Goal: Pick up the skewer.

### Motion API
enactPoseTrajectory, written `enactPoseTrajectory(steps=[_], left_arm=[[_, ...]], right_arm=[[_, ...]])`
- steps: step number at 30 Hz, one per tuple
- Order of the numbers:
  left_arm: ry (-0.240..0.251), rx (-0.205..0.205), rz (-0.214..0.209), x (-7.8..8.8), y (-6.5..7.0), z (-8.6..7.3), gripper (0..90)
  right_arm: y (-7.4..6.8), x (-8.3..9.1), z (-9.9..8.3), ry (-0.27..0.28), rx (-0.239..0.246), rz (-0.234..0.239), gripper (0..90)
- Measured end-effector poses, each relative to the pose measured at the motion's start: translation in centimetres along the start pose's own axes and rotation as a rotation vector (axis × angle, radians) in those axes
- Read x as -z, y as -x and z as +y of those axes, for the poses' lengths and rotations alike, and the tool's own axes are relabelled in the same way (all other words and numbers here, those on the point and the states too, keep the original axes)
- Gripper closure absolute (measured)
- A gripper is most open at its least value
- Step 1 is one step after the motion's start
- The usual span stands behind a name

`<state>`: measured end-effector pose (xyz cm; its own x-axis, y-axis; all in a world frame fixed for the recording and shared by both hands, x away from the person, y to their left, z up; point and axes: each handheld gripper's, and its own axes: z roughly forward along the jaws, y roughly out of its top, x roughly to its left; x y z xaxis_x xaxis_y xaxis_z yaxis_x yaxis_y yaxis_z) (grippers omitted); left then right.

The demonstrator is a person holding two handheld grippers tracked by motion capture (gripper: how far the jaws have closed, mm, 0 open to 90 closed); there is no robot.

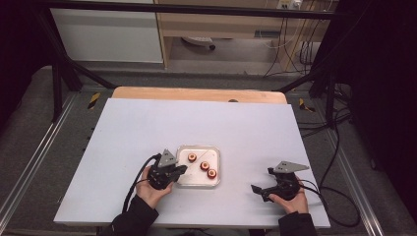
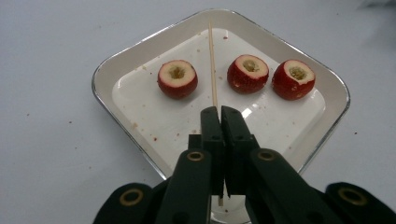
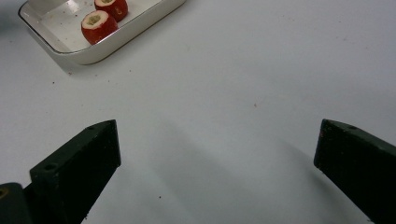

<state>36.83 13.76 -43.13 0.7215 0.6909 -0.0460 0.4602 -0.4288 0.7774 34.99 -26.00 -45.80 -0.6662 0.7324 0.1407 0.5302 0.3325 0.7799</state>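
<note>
Behind the table [image 1: 147, 123], a pale wooden cabinet and a white panel are standing against the wall, and dark cables are hanging and lying on the grey floor at the right. Black metal bars are framing the space. A white sheet is covering the table top, and a strip of bare wood is showing at the far edge. Tiny red crumbs are lying on the white surface.

A white tray [image 2: 107, 74] with rounded corners is sitting near the person's side of the table, a bit left of the middle. Three red fruits with their tops cut off are sitting in it, showing pale insides with little holes. One fruit [image 2: 177, 78] is sitting on one side of the stick, and the other two are sitting close together on the other side.

The left gripper [image 2: 219, 114] is reaching over the near edge of the tray. Its jaws are pressing together on a thin wooden stick [image 2: 212, 60]. The stick is pointing straight away from the jaws, running long and flat across the tray, and its far tip is reaching the opposite rim.

The right gripper [image 1: 260, 189] is resting well apart from the tray, over the bare white sheet. Its jaws are standing wide apart, holding nothing.
</note>
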Motion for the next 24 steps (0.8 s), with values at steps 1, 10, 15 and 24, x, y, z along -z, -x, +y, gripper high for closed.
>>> enactPoseTrajectory(steps=[1, 10, 15, 24], left_arm=[[0.0, -0.001, -0.005, 0.1, 0.0, 0.0, 88.6], [0.005, -0.029, -0.039, 1.0, 0.0, 0.6, 88.6], [0.004, -0.051, -0.063, 1.5, 0.3, 1.1, 88.5], [-0.012, -0.087, -0.112, 2.2, 0.7, 2.1, 88.5]], right_arm=[[0.0, 0.0, 0.1, 0.0, 0.009, -0.003, 0.9], [-1.3, -0.5, 0.9, -0.03, 0.072, -0.031, 0.4], [-2.4, -0.9, 1.7, -0.05, 0.149, -0.037, 0.5], [-4.4, -1.0, 3.4, -0.061, 0.276, -0.064, 2.9]])
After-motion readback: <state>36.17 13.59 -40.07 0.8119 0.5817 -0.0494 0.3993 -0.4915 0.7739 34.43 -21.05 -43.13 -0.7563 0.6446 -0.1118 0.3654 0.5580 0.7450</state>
